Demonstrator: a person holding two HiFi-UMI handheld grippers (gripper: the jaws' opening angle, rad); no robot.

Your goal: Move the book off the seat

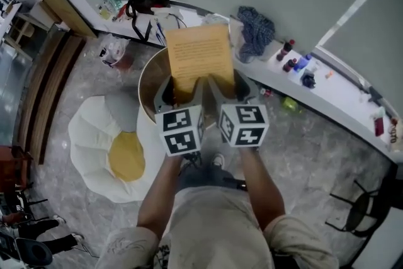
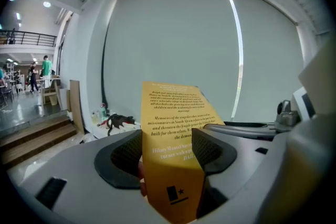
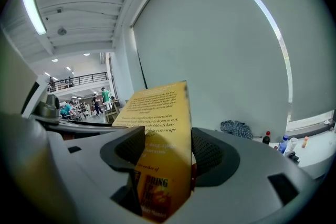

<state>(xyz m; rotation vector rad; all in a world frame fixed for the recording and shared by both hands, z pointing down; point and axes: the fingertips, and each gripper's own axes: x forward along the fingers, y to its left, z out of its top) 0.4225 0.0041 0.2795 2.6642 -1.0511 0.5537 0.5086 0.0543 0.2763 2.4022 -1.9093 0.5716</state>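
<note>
A yellow book with dark print on its cover is held up in the air above a round wooden seat. Both grippers clamp its near edge, side by side. My left gripper is shut on the book's left part; in the left gripper view the book stands between the dark pads. My right gripper is shut on the right part, and the right gripper view shows the book edge-on between its pads.
A white and yellow flower-shaped cushion lies on the floor at the left. A long white ledge along the wall carries a blue cloth, bottles and a black item. Wooden steps run down the left. A black chair frame stands at the right.
</note>
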